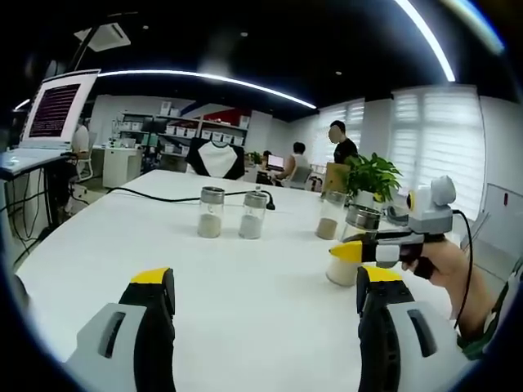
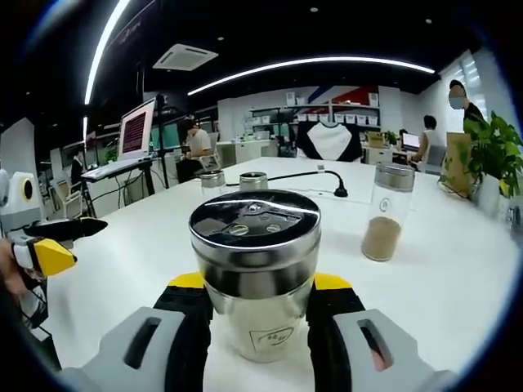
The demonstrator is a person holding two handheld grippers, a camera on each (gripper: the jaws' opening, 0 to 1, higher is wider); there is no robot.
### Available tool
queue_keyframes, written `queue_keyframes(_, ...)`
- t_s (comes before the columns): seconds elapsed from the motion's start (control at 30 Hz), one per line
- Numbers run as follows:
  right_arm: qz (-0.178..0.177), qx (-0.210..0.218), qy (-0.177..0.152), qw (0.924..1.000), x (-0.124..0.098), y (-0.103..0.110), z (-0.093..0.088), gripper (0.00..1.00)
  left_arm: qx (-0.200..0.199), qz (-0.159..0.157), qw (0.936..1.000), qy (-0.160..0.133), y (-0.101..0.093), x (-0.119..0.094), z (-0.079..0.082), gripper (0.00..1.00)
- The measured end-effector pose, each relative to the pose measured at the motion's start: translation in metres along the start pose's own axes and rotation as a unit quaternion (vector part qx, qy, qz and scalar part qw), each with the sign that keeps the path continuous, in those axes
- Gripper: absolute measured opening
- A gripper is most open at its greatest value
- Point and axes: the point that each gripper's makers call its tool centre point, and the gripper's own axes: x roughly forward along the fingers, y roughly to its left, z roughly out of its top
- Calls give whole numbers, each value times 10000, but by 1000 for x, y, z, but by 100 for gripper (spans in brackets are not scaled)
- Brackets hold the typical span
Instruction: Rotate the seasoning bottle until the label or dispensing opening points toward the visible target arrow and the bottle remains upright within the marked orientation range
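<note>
A glass seasoning bottle [image 2: 255, 269] with a steel shaker lid and pale powder stands upright on the white table [image 2: 147, 269]. My right gripper [image 2: 258, 282] is shut on its lower body, one jaw on each side. A small printed mark on the glass faces the right gripper view's camera. In the left gripper view this same bottle [image 1: 353, 245] stands at the right with the right gripper [image 1: 353, 253] clamped on it and a hand behind. My left gripper [image 1: 265, 282] is open over bare table with nothing between its jaws, and the left gripper [image 2: 69, 242] also shows at the left edge of the right gripper view.
Three more seasoning bottles stand farther back: a pair [image 1: 211, 212] [image 1: 252, 215] and one holding brown powder [image 1: 330, 215]. A black cable [image 1: 163, 196] runs across the far table. A potted plant [image 1: 373, 175] and a laptop [image 1: 55, 110] flank the table; people sit behind.
</note>
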Motion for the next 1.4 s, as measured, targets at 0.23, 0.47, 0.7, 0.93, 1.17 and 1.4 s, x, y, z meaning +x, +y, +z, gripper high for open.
queue_keyframes(0.23, 40, -137, -116, 9998, -5, 0, 6, 52, -17, 12, 10000, -2, 1, 0, -1, 97)
queue_keyframes(0.47, 338, -483, 79, 9982, -7, -2, -2, 54, -46, 25, 10000, -15, 2, -2, -1, 97)
queue_keyframes(0.7, 1155, -740, 101, 9905, -9, 9, 2, 56, -64, 64, 10000, -26, 4, -4, -1, 97)
queue_keyframes(0.93, 1491, -725, 88, 9861, -8, 9, 3, 57, -41, 42, 10000, -31, 4, -2, 2, 97)
queue_keyframes(1.17, 1872, -917, 62, 9780, -10, 12, 7, 56, -27, 68, 10000, -23, 6, -2, 3, 97)
queue_keyframes(1.4, 2303, -1109, 139, 9667, -8, 20, 2, 55, -34, 84, 10000, -33, 6, -2, 4, 97)
